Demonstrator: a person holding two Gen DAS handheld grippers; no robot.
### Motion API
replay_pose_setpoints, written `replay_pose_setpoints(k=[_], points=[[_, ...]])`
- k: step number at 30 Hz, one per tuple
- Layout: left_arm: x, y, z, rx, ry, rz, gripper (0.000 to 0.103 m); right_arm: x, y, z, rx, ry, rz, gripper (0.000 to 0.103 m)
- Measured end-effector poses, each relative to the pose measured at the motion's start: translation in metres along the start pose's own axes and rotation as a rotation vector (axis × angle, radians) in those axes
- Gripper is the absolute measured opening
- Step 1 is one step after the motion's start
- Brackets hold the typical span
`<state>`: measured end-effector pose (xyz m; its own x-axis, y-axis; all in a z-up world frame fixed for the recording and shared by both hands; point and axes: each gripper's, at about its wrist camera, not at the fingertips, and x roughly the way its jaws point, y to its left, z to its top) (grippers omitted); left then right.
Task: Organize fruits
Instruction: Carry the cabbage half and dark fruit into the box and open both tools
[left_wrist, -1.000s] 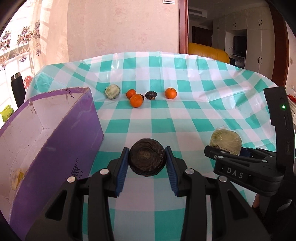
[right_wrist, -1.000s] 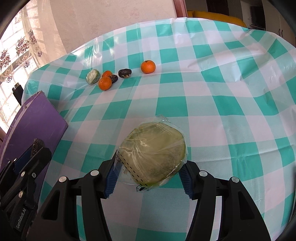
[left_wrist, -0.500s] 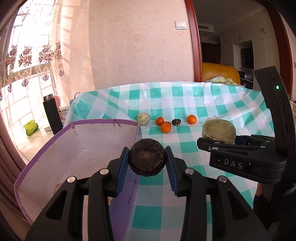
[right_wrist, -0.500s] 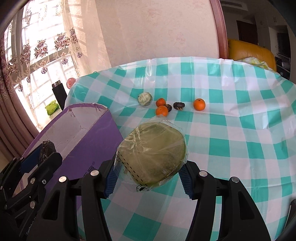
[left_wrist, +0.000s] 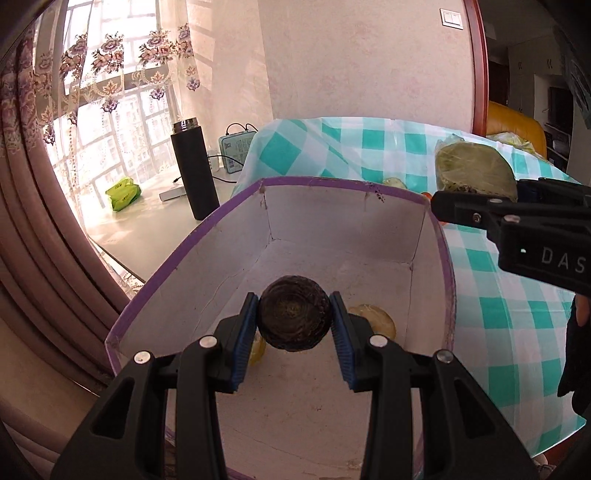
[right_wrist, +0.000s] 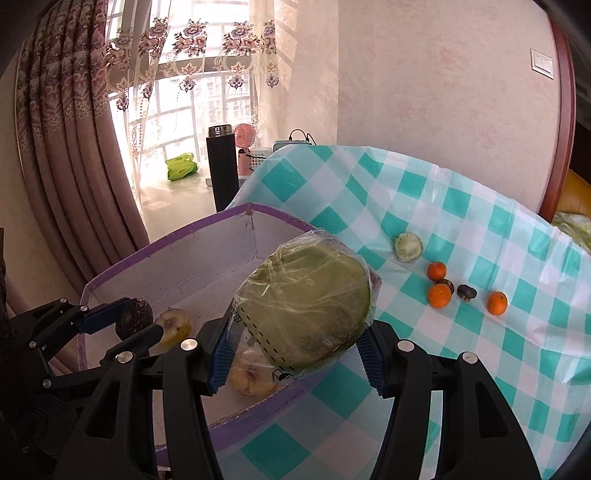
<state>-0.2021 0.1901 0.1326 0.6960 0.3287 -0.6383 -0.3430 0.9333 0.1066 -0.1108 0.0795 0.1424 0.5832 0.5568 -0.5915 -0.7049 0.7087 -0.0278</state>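
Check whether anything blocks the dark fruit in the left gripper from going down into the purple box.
Nothing visible blocks it. The left gripper holds the dark fruit over the open purple box; bare white floor lies ahead. Two yellowish fruits sit on the floor near its fingers.

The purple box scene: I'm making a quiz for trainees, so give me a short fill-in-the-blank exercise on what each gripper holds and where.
1. The left gripper is shut on a dark round fruit held over the inside of the ____ box.
2. The right gripper grips a green fruit wrapped in clear ____.
3. The number of oranges left on the checked tablecloth is ____.

Missing words: purple; plastic; three
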Motion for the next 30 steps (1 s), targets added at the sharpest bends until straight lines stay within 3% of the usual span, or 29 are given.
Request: replay_pose_setpoints(k=[6, 9, 14, 25, 30], points=[[0.027, 0.027, -0.009, -0.014, 0.156, -0.029, 0.039, 0.054, 0.024, 0.016, -0.129, 0.202, 0.026, 0.057], [0.033, 0.026, -0.011, 0.021, 0.205, -0.062, 0.039, 0.084, 0.033, 0.013, -0.167, 0.316, 0.073, 0.057], [0.043, 0.014, -0.016, 0.088, 0.265, -0.07, 0.039, 0.129, 0.046, 0.005, -0.252, 0.465, 0.076, 0.057], [0.063, 0.005, -0.028, 0.141, 0.375, -0.123, 0.039, 0.168, 0.06, -0.003, -0.326, 0.608, 0.025, 0.057], [0.067, 0.009, -0.028, 0.118, 0.392, -0.134, 0.04, 0.17, 0.056, -0.001, -0.298, 0.615, 0.044, 0.057]])
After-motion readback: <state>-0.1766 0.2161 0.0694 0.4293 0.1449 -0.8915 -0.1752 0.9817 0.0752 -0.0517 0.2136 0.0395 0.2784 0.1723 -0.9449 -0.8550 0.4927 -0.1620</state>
